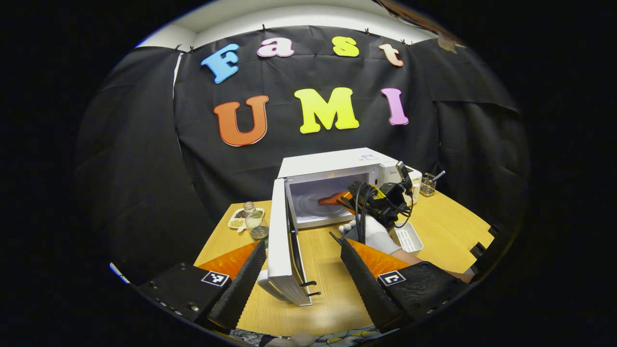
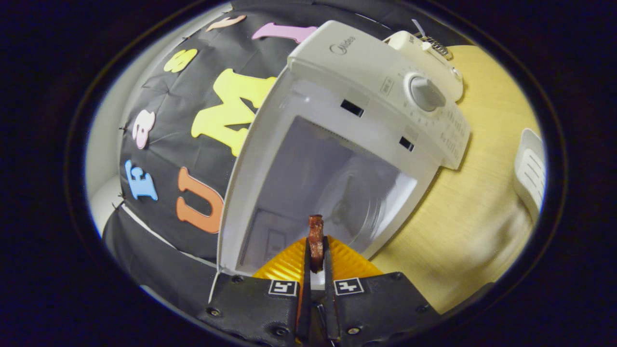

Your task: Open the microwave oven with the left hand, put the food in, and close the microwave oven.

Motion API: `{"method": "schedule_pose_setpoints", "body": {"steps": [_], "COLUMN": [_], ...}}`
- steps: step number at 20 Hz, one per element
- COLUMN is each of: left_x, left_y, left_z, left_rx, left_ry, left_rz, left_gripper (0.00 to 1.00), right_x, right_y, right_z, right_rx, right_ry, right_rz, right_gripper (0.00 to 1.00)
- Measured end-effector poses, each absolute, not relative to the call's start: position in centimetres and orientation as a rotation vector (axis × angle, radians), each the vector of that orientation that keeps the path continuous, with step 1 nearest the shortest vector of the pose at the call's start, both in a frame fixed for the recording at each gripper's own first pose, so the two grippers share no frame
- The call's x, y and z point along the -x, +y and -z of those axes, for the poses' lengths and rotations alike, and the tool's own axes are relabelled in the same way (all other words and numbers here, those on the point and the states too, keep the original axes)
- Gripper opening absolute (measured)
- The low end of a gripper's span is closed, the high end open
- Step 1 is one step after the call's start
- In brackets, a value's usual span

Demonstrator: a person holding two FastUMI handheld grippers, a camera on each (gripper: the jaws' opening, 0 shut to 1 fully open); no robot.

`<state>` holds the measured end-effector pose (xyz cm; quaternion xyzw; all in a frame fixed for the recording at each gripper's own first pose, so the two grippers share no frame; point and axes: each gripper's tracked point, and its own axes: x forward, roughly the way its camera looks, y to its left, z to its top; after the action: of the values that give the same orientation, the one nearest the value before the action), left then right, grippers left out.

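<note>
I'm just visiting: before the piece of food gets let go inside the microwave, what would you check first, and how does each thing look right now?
1. Microwave door swung wide open: ok.
2. Food pinched between the right gripper fingers: ok.
3. Food past the microwave opening, over the turntable: ok in the left gripper view, where the food sits inside the cavity.
4. Turntable free of other items: ok, as far as visible.
5. Left gripper open and clear of the door: ok, fingers spread, not touching it.
6. Food low enough to release gently: cannot tell.
</note>
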<state>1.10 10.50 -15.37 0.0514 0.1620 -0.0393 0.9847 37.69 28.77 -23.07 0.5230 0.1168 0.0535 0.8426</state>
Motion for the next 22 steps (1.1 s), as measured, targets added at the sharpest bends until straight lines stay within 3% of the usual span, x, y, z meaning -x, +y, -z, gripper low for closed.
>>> {"method": "schedule_pose_setpoints", "body": {"steps": [6,7,8,10,13,14,15,18,19,20,21,22], "left_x": [-0.4,-0.3,-0.3,-0.3,-0.3,-0.4,-0.3,-0.6,-0.7,-0.8,-1.0,-1.0], "left_y": [12.9,13.2,13.2,13.2,13.3,13.3,13.3,13.2,13.1,13.0,12.9,12.9], "left_z": [16.7,16.6,16.5,16.7,16.8,16.7,16.8,17.0,17.0,16.7,16.6,16.5], "left_rx": [-0.101,-0.097,-0.094,-0.090,-0.086,-0.085,-0.081,-0.077,-0.078,-0.078,-0.080,-0.083], "left_ry": [0.342,0.338,0.336,0.334,0.340,0.337,0.334,0.338,0.336,0.331,0.324,0.322], "left_rz": [0.062,0.060,0.057,0.052,0.050,0.047,0.043,0.035,0.033,0.033,0.032,0.030], "left_gripper": [0.96,0.96,0.96,0.96,0.96,0.96,0.96,0.96,0.96,0.96,0.96,0.96], "right_x": [-40.8,-41.2,-41.5,-42.0,-42.3,-42.3,-42.4,-42.2,-42.1,-41.9,-41.6,-41.2], "right_y": [30.6,30.5,30.5,30.4,29.5,29.3,29.2,27.8,27.5,27.5,27.5,27.3], "right_z": [25.6,25.8,25.7,26.1,26.9,27.3,27.3,27.8,27.4,27.4,27.3,27.3], "right_rx": [-1.028,-1.016,-0.993,-0.882,-0.766,-0.710,-0.684,-0.573,-0.545,-0.527,-0.526,-0.529], "right_ry": [0.235,0.230,0.219,0.216,0.231,0.242,0.242,0.257,0.245,0.240,0.248,0.254], "right_rz": [-0.053,-0.042,-0.034,-0.014,0.031,0.044,0.037,0.081,0.080,0.075,0.070,0.064], "right_gripper": [0.14,0.05,0.15,0.15,0.25,0.18,0.37,0.45,0.57,0.55,0.79,0.84]}}
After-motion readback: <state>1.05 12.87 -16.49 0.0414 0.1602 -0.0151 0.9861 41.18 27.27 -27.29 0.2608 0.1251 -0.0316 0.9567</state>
